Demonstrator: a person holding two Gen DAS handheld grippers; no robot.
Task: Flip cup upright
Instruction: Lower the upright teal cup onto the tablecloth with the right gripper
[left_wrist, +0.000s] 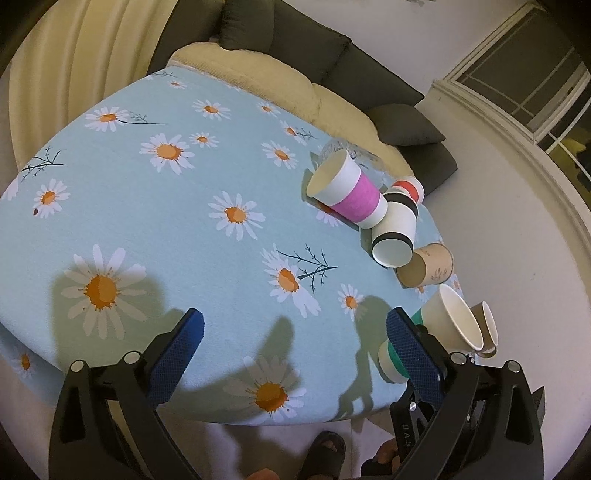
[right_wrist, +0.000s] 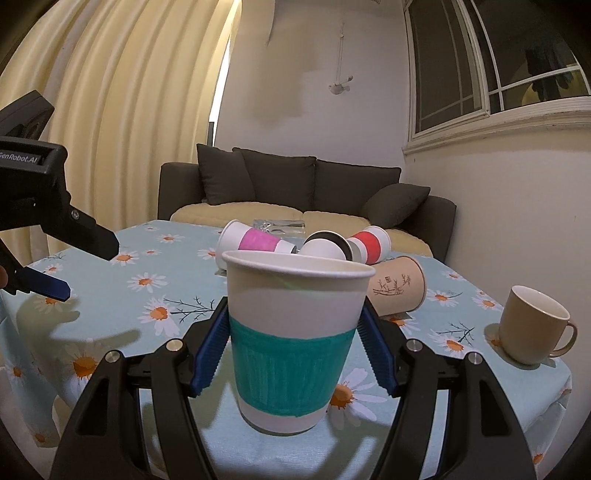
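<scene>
Cup (right_wrist: 291, 343) upright, between right tool (right_wrist: 295, 350) fingers

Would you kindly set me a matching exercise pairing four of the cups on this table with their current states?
1. teal-banded paper cup
2. pink-banded paper cup
3. beige mug
4. brown printed paper cup

A. standing upright, free, right of the others
B. lying on its side at the front of the pile
C. upright between the right tool's fingers
D. lying on its side, pile's left end

1-C, 2-D, 3-A, 4-B
</scene>
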